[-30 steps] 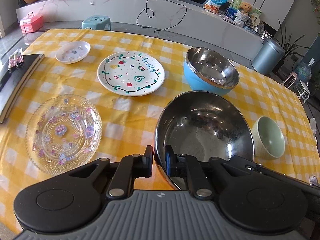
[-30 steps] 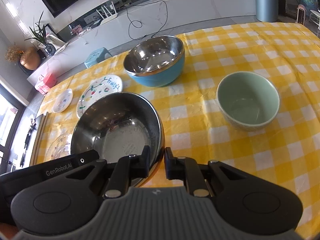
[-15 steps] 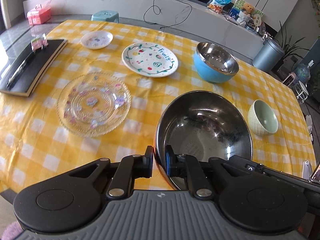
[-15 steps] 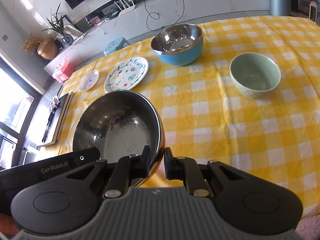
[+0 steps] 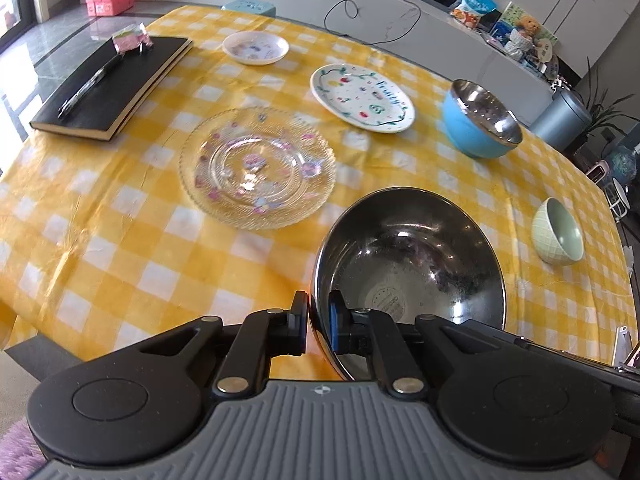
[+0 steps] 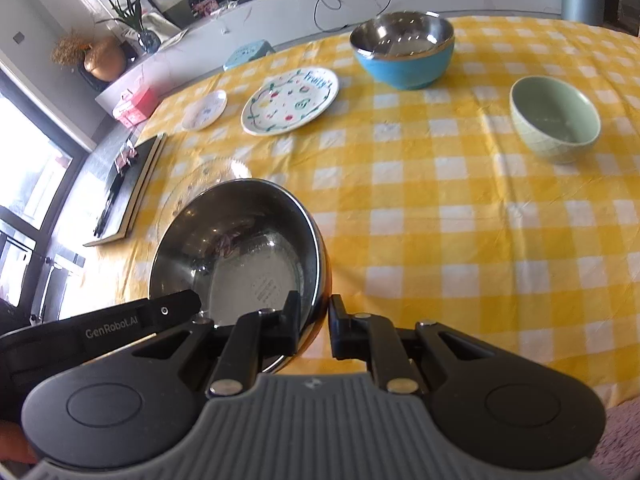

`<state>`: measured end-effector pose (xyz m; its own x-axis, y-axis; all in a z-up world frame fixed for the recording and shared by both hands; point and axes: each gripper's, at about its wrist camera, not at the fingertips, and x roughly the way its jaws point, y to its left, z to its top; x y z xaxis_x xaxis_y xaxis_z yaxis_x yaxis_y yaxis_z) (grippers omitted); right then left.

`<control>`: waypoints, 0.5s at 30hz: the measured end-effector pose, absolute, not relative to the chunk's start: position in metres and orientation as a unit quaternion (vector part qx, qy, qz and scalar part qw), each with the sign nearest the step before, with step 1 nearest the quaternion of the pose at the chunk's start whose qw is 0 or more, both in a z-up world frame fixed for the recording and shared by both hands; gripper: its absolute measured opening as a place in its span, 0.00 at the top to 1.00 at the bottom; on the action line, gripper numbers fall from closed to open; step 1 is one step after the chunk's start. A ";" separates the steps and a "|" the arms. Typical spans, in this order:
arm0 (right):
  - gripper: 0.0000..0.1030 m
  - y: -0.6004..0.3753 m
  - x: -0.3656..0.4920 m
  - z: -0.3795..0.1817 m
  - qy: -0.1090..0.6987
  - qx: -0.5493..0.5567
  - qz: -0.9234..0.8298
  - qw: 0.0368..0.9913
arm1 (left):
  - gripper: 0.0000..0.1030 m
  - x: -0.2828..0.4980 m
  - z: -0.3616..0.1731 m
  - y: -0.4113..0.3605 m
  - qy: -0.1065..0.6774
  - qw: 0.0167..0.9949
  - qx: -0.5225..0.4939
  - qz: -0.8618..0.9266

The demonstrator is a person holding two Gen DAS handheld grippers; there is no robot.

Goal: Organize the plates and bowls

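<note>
Both grippers hold one large steel bowl [image 5: 412, 256] by its rim, raised above the near part of the yellow checked table. My left gripper [image 5: 318, 326] is shut on the bowl's left rim. My right gripper [image 6: 314, 326] is shut on the same bowl [image 6: 240, 248] at its right rim. On the table lie a clear glass plate [image 5: 256, 168], a white "Fruity" plate [image 5: 362, 98], a small white dish [image 5: 255, 48], a blue steel-lined bowl [image 5: 480, 124] and a green bowl [image 5: 558, 232].
A black notebook [image 5: 112, 84] with a pen and a pink clip lies at the table's far left. A low white counter with cables and snacks runs behind the table. A grey bin [image 5: 560, 120] stands at the far right.
Both grippers have lifted the steel bowl higher and drawn back toward the near edge. The table and its dishes look smaller and farther away.
</note>
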<state>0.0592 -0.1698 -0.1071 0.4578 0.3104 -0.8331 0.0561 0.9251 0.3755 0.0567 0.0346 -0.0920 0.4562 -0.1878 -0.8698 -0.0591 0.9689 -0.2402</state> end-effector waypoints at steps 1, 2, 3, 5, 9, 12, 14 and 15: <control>0.88 -0.167 0.061 -0.110 0.520 0.177 0.075 0.832 | 0.89 0.057 -0.094 0.037 0.522 0.843 -0.122 -0.037; 0.88 -0.166 0.062 -0.112 0.523 0.176 0.074 0.830 | 0.89 0.057 -0.096 0.039 0.523 0.842 -0.125 -0.036; 0.88 -0.164 0.063 -0.114 0.526 0.175 0.073 0.829 | 0.89 0.057 -0.097 0.041 0.524 0.841 -0.127 -0.034; 0.88 -0.160 0.065 -0.118 0.532 0.173 0.072 0.826 | 0.89 0.059 -0.101 0.044 0.528 0.838 -0.131 -0.031; 0.88 -0.156 0.069 -0.124 0.538 0.169 0.065 0.823 | 0.89 0.062 -0.107 0.045 0.534 0.834 -0.131 -0.030; 0.88 -0.156 0.072 -0.128 0.544 0.170 0.061 0.819 | 0.89 0.063 -0.110 0.044 0.538 0.833 -0.127 -0.030; 0.88 -0.156 0.072 -0.128 0.542 0.173 0.062 0.820 | 0.89 0.064 -0.112 0.044 0.536 0.834 -0.127 -0.028; 0.88 -0.156 0.073 -0.128 0.542 0.172 0.062 0.821 | 0.89 0.064 -0.112 0.044 0.536 0.834 -0.129 -0.027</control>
